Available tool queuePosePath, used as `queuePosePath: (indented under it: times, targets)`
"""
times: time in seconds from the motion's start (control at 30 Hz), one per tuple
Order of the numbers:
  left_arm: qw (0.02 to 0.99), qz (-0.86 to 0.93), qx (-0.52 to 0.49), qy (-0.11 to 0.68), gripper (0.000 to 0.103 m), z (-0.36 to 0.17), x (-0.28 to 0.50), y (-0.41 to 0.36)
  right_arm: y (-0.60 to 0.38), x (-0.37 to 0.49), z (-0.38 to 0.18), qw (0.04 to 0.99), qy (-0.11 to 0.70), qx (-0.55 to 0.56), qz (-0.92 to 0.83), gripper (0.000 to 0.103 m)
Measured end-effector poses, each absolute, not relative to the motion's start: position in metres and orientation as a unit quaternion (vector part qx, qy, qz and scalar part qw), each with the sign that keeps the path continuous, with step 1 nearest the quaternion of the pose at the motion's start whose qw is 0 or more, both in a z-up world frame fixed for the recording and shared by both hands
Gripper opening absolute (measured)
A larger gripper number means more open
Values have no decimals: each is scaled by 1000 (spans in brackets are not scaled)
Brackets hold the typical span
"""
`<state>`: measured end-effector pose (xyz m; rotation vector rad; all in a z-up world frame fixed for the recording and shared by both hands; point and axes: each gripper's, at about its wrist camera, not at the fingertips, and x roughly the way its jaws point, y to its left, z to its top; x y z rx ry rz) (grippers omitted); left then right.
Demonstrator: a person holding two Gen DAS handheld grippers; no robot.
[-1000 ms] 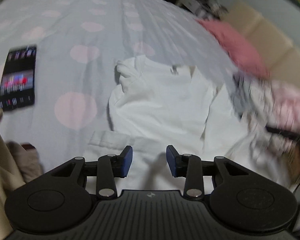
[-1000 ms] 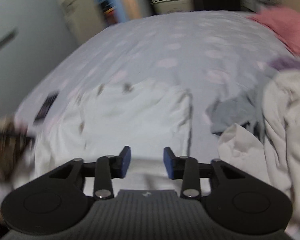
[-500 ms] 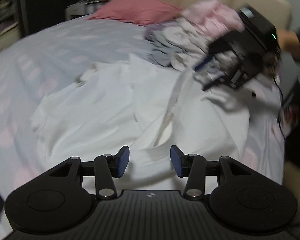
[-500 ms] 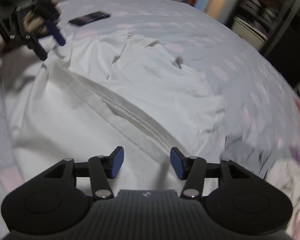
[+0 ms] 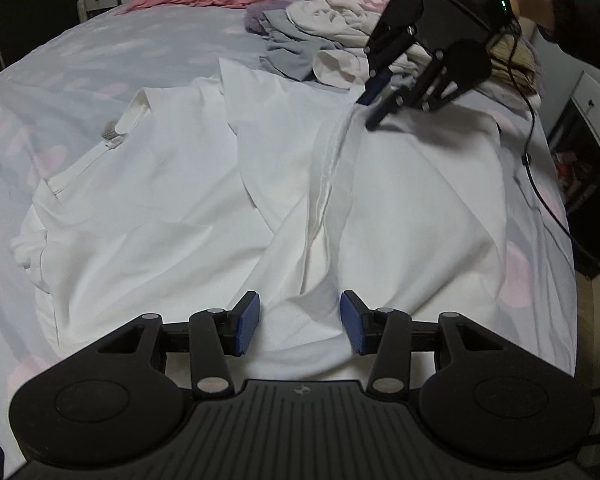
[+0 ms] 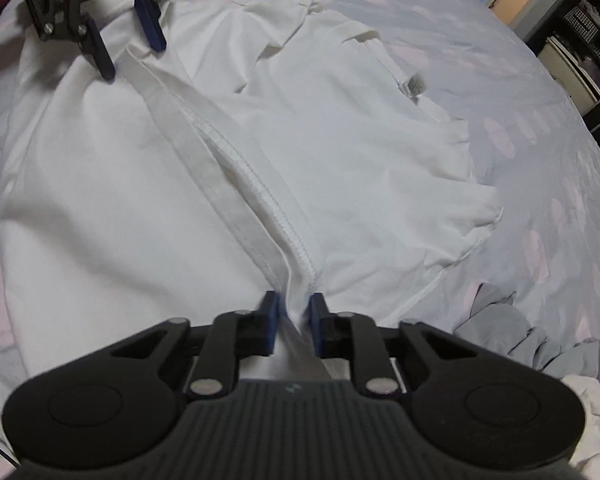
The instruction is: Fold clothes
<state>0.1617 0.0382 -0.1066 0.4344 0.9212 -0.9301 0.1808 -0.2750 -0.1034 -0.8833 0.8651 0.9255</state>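
Right gripper (image 6: 292,320), tipped steeply down, has just pinched the white shirt's (image 6: 340,140) hem; left gripper (image 5: 294,322) hovers half-open over it.

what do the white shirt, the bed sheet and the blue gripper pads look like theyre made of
White shirt: soft matte knit, probably cotton jersey; it creases limply and has a stitched hem and a sewn-in label.
Bed sheet: thin woven cloth, matte, pale grey-blue with printed pink dots.
Blue pads on the right gripper: look like rubber or soft plastic, dull finish; the frame behind them looks like hard black plastic with metal pins.
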Motion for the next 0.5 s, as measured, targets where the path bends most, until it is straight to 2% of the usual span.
queuePosePath:
  times: [0.07,0.1,0.2,0.4,0.5]
  targets:
    - [772,-429,193,427,31,-106,163,42,-279,181,-99,724,387,-387,420,9]
    - [773,-428,188,430,19,-106,163,44,-281,183,-95,730,387,-376,419,8]
    - [781,-428,173,420,7,-98,166,46,-290,187,-80,747,381,-351,417,7]
    - [833,-386,111,381,5,-81,177,59,-310,197,-58,781,375,-315,386,6]
    - [852,-307,116,407,7,-93,188,53,-312,203,-71,789,389,-332,341,2]
